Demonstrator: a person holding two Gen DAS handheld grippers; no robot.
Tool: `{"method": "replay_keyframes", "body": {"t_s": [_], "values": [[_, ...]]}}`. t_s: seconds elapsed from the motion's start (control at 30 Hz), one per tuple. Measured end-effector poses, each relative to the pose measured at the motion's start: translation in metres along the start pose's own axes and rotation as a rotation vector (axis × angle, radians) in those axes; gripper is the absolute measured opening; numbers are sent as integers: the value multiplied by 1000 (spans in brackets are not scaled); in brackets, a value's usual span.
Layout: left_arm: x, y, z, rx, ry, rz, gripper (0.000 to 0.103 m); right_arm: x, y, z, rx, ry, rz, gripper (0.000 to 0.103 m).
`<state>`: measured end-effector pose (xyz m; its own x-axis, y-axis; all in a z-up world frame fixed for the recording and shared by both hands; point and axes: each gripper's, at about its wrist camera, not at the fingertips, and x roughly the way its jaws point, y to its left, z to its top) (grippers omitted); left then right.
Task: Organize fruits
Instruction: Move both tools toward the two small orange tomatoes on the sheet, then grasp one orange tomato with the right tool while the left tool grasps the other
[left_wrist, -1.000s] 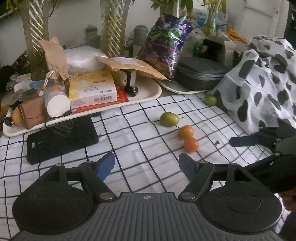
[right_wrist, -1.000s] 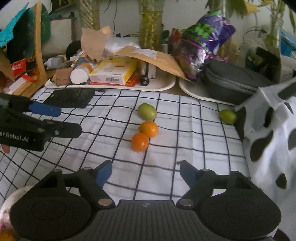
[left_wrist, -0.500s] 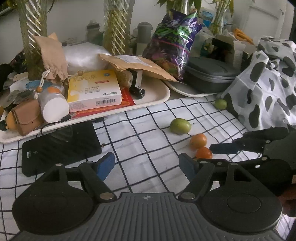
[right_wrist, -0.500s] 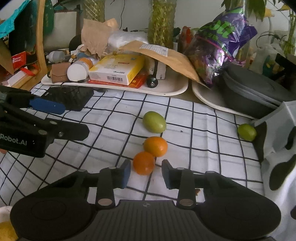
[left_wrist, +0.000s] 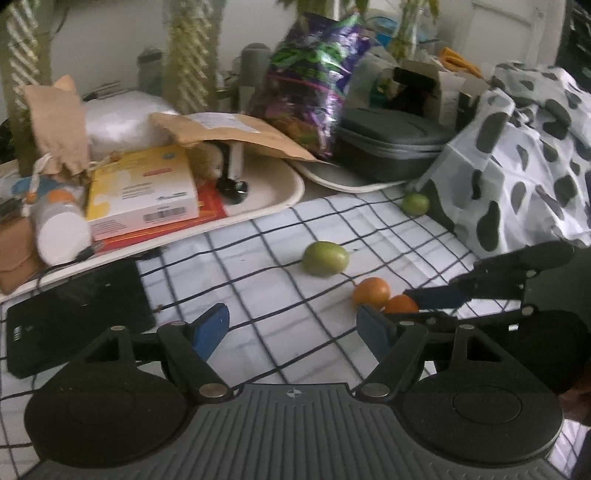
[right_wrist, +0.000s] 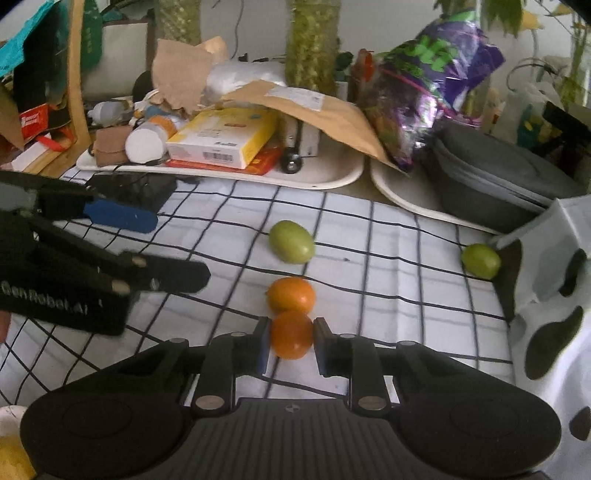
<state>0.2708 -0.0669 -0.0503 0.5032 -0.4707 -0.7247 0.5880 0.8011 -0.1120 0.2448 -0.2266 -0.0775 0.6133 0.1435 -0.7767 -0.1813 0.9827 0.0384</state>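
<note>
On the checked tablecloth (right_wrist: 388, 280) lie two orange fruits and two green ones. My right gripper (right_wrist: 291, 343) is shut on the near orange fruit (right_wrist: 291, 334), both pads touching its sides; it also shows in the left wrist view (left_wrist: 400, 303). The second orange fruit (right_wrist: 291, 294) sits just behind it, touching. A larger green fruit (right_wrist: 291, 242) lies farther back, and a small green fruit (right_wrist: 480, 260) rests by the spotted cloth. My left gripper (left_wrist: 295, 328) is open and empty, left of the fruits.
A white tray (right_wrist: 332, 177) of boxes and clutter lines the back. A black flat device (left_wrist: 74, 314) lies at left. A cow-spotted cloth (left_wrist: 517, 166) covers the right side. A grey case (right_wrist: 498, 173) sits on a second tray.
My right gripper moved forward over the near orange fruit and closed on it. My left gripper shifted slightly and stayed open.
</note>
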Motion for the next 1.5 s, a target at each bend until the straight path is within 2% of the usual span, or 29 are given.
{"method": "replay_keyframes", "body": {"t_s": [0.37,0.7,0.8,0.9,0.97,1.0,1.03,1.27,1.5], "values": [[17,-26,2,48,-2,-68,74,-11,-28,-7,61,13,-35,25],[30,-47,4,94,-7,-93,73,-19,-52,-13,112,8,-48,25],[36,-53,6,112,7,-95,58,-21,-56,-15,118,6,-48,25],[42,-58,7,131,18,-88,57,-22,-60,-17,125,9,-50,25],[46,-60,8,145,25,-77,51,-22,-63,-18,130,12,-55,25],[48,-60,8,150,32,-70,46,-22,-64,-19,135,13,-57,25],[51,-60,8,156,43,-63,30,-22,-65,-19,138,12,-59,25],[44,-59,10,187,51,-22,29,-28,-66,-18,146,0,-58,25],[24,-60,12,183,34,-12,29,-43,-59,-18,167,-29,-29,25]]}}
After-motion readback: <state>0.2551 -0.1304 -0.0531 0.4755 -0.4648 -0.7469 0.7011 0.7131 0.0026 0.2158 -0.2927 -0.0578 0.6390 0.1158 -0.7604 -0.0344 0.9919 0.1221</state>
